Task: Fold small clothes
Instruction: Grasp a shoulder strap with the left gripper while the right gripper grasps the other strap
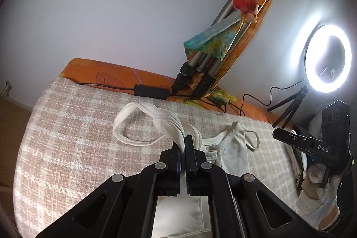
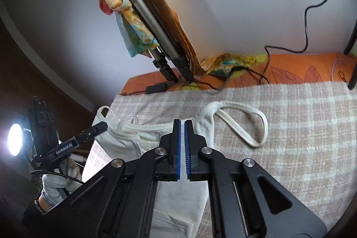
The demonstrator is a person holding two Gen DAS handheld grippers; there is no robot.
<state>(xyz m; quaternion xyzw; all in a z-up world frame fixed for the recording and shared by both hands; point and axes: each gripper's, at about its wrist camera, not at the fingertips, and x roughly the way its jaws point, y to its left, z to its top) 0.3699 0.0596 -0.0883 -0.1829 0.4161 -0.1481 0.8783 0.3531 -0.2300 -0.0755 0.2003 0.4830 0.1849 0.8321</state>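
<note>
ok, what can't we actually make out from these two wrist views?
- Left wrist view: lower part of the white garment, hidden by the left gripper.
- Right wrist view: what the right gripper pinches; fabric lies behind its fingers.
- Both views: garment hem, cut off by the bottom edge.
- Ring light: glare washes out its centre.
</note>
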